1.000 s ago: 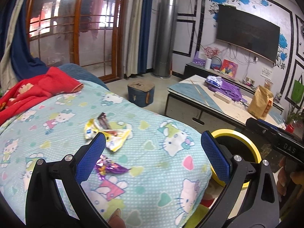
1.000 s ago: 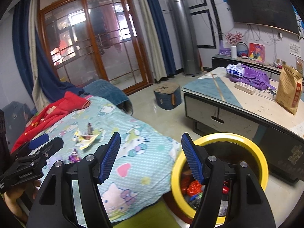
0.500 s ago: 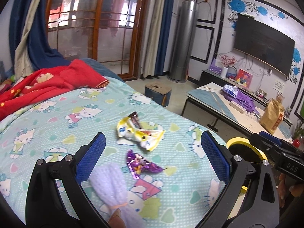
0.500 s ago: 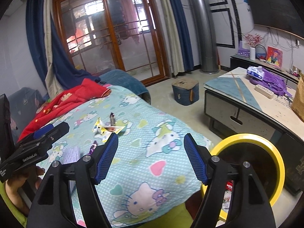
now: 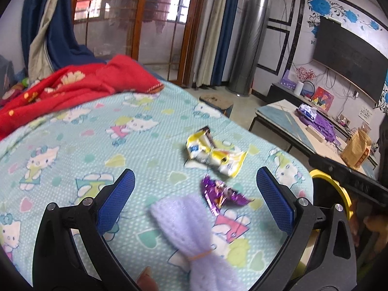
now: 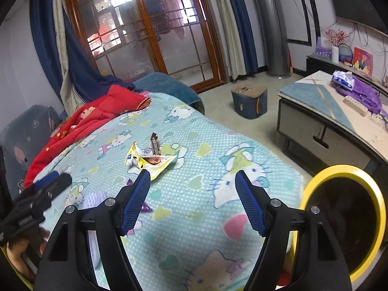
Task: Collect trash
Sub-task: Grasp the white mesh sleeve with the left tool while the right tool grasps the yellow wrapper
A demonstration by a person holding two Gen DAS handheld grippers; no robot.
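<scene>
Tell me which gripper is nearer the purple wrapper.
Left. The purple wrapper lies just ahead of the left gripper, between its open fingers. The right gripper is off to the side, wrapper mostly hidden behind its finger.

crumpled yellow wrapper [image 5: 214, 154] on bedspread [image 5: 72, 150], purple wrapper [image 5: 222, 192] just beside

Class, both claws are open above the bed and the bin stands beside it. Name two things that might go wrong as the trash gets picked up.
1. The purple wrapper lies right beside the lilac cloth, which sits nearest the left claw; a grab might take the cloth instead.
2. The yellow wrapper is light and crumpled, with a brown wrapper sticking up from it; the right claw might pinch the bedsheet or drop a piece before the bin.
</scene>
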